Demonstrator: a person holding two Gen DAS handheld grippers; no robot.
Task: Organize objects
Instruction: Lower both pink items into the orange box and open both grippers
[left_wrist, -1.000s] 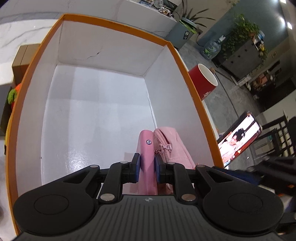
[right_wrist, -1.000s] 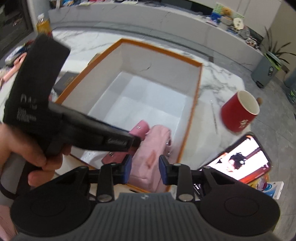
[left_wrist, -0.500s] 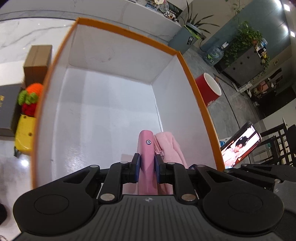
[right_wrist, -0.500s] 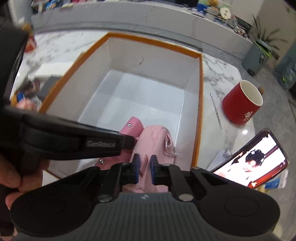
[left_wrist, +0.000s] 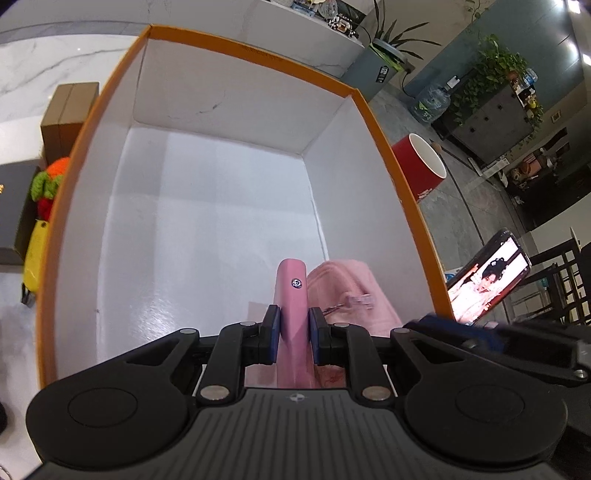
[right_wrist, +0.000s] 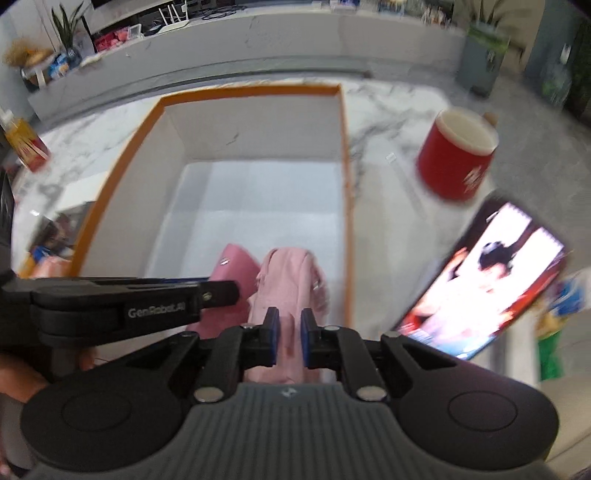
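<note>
left hand-held gripper (left_wrist: 291, 338): blue pads pinch a slim, smooth pink wallet-like case (left_wrist: 293, 295), held upright on edge at the near right corner inside a large open cardboard box with orange rim and white interior (left_wrist: 218, 92). just right of the case, inside the box against its right wall, stands a soft pale-pink quilted pouch with a zip pull (left_wrist: 351, 295). right hand-held gripper (right_wrist: 288, 341): jaws have just been closing and are now clamped on the near edge of the pouch. the box rests on a white marble tabletop (right_wrist: 388, 110). right of the box: a red mug with white interior (right_wrist: 458, 155), and nearer, a propped phone with a lit screen (right_wrist: 484, 280). left of the box: a brown carton (left_wrist: 68, 118) and a crocheted orange-and-green toy (left_wrist: 48, 181).
</note>
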